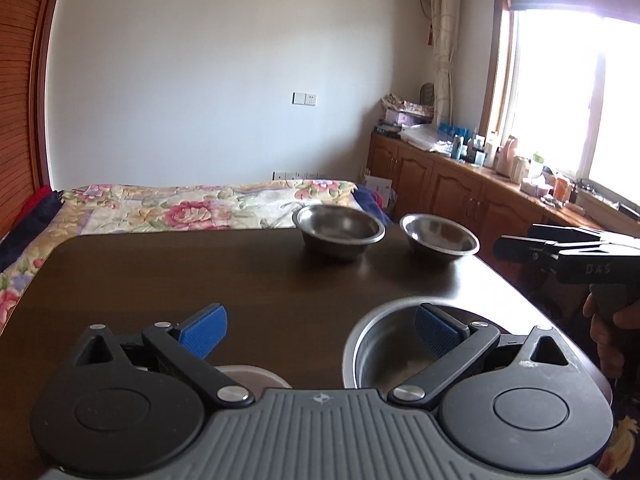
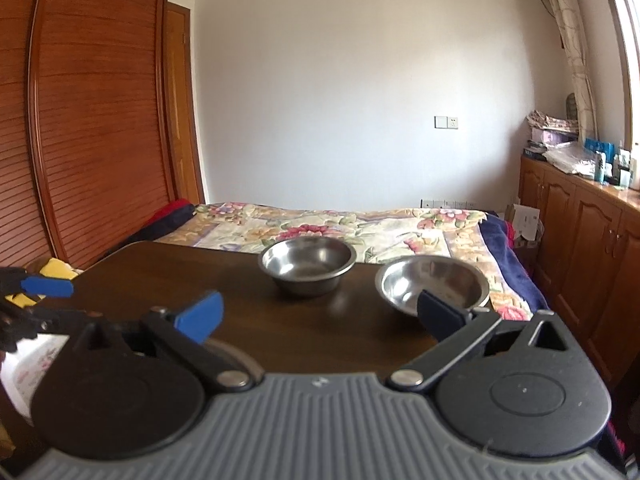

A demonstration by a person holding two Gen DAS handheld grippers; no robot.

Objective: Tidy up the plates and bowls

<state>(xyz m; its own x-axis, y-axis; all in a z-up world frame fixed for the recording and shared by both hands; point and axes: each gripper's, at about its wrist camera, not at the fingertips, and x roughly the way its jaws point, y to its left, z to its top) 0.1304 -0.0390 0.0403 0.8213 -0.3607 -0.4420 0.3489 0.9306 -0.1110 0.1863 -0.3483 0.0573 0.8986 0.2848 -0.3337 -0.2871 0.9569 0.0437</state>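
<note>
Hovering low over the dark wooden surface (image 1: pixel 240 272), the left gripper (image 1: pixel 320 330) has its jaws spread wide and holds nothing. One blue pad (image 1: pixel 436 330) hangs over the mouth of the near steel bowl (image 1: pixel 360 356), which sits just in front of the gripper toward its right side; whether the pad touches the bowl's wall cannot be told. A pale rounded rim (image 1: pixel 252 372) shows under the left side of the same gripper, too hidden to name.

Beyond the near steel bowl, at the far edge of the surface, stand two more: a deep steel bowl (image 1: pixel 339 236) and, to its right and apart from it, a shallow steel bowl (image 1: pixel 439 238).

The right gripper (image 2: pixel 320 318) is held off the right of the near steel bowl, a hand (image 1: pixel 608 336) on its grip, its jaws wide apart and empty. Its right pad (image 2: pixel 440 314) overlaps the shallow steel bowl in the right wrist view. A floral bed (image 2: pixel 360 232) lies behind the surface.
</note>
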